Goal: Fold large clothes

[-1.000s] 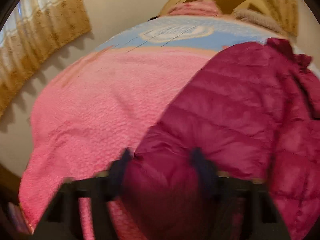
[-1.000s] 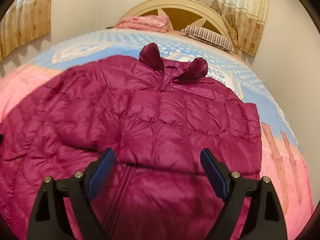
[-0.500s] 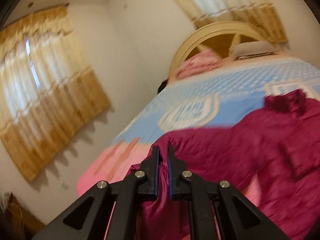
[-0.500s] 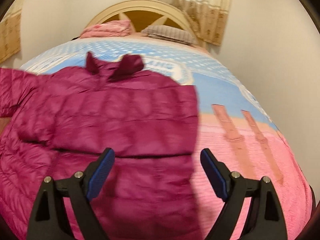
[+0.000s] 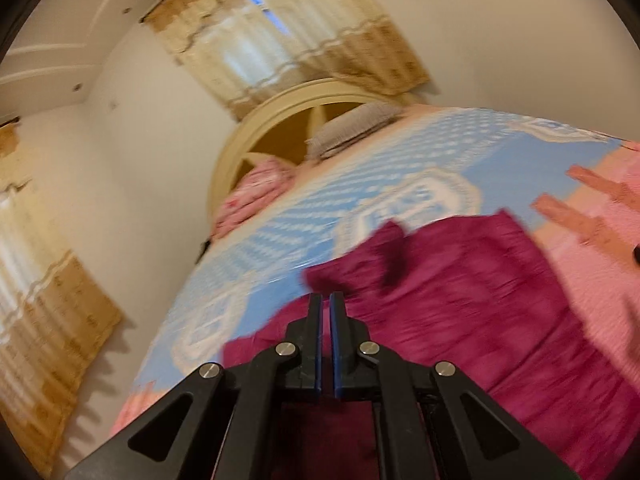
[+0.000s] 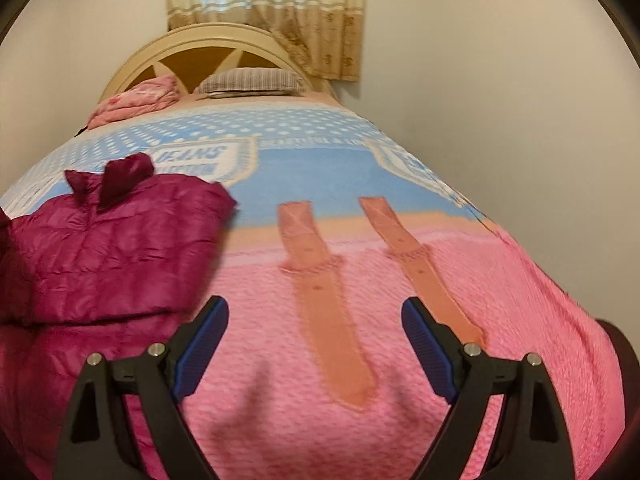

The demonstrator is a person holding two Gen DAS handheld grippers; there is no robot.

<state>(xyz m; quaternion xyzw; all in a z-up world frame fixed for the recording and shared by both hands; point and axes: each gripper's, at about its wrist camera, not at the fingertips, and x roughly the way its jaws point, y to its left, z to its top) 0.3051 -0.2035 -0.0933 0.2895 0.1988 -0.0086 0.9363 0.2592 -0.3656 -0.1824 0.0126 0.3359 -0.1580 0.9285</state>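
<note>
A maroon quilted jacket (image 5: pixel 460 300) lies on the bed, collar toward the headboard. In the right wrist view the jacket (image 6: pixel 112 240) fills the left side, with one part folded across its front. My left gripper (image 5: pixel 325 300) is shut, lifted above the jacket's near-left part. Maroon fabric shows right under its jaws, so it looks pinched on the jacket's edge; the pinch itself is hidden. My right gripper (image 6: pixel 316 312) stands wide open over bare pink bedspread (image 6: pixel 500 300), just right of the jacket's edge, with nothing between its fingers.
The bedspread is blue and white (image 5: pixel 360 184) toward the cream headboard (image 6: pixel 192 46). A striped pillow (image 6: pixel 248 80) and a folded pink blanket (image 6: pixel 136 100) lie at the head end. Walls stand close on both sides, with curtains (image 5: pixel 280 40) behind and to the left.
My left gripper closed on the jacket's edge, then rose and swung right while rolling. My right gripper slid right, off the jacket and over the pink bedspread, staying open.
</note>
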